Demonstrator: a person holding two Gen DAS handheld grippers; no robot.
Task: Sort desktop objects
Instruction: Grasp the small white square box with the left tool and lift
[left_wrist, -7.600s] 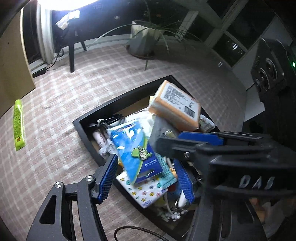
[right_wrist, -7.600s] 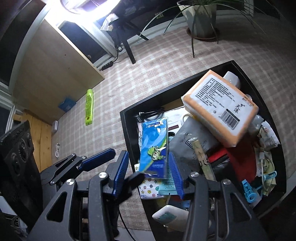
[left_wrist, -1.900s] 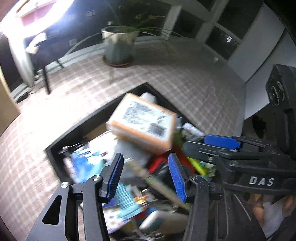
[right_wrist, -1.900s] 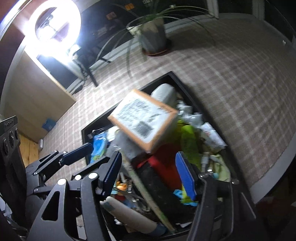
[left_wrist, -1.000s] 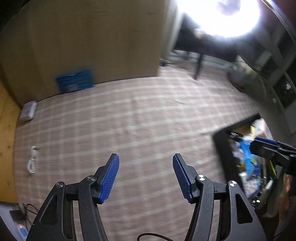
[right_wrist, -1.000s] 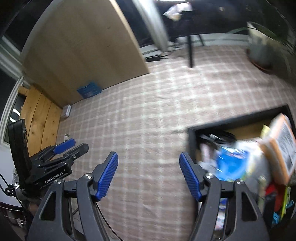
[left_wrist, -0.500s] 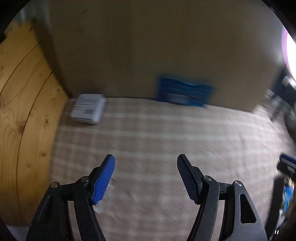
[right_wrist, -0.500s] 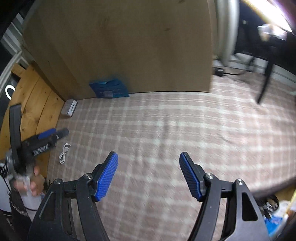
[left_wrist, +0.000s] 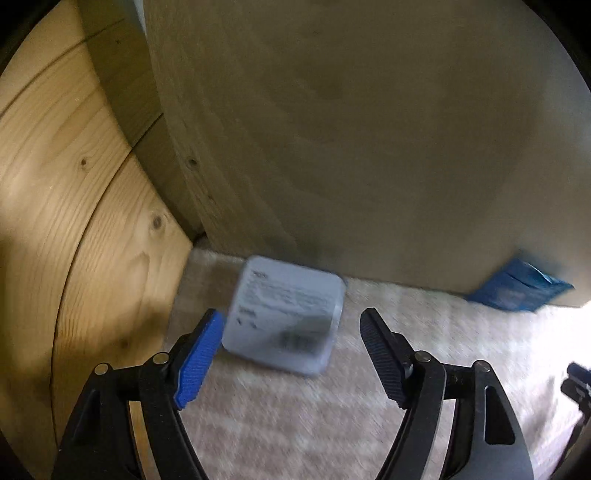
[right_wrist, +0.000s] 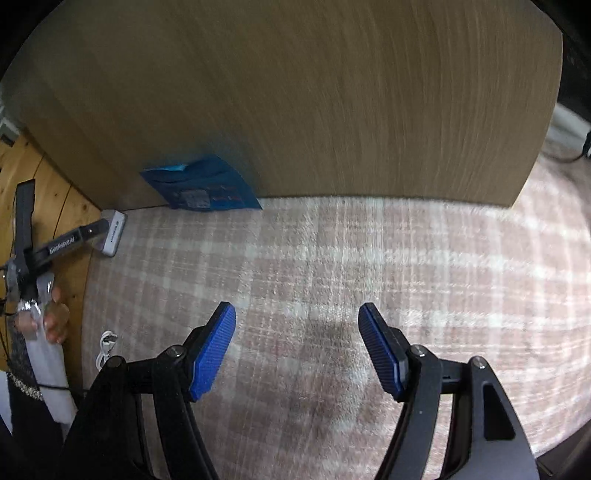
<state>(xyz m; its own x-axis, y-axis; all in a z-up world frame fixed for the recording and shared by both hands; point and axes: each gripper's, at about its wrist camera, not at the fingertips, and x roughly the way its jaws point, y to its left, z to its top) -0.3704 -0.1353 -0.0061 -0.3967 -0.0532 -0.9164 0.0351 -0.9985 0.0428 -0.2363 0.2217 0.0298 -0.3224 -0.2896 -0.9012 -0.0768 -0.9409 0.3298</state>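
A checked cloth (right_wrist: 369, 258) covers the table up to a wooden panel (right_wrist: 295, 92). The white box (left_wrist: 284, 325) lies at the panel's foot. The left gripper (left_wrist: 291, 354), jaws just spread wide and empty, brackets it for pickup. At 3 o'clock, the right gripper (right_wrist: 297, 347) hangs released, holding nothing.

White flat square box (left_wrist: 284, 319), rounded corners, printed label up, lying flat on checked cloth in the corner by wood panels. Blue packet (right_wrist: 201, 189) nearby, leaning vs. the board.
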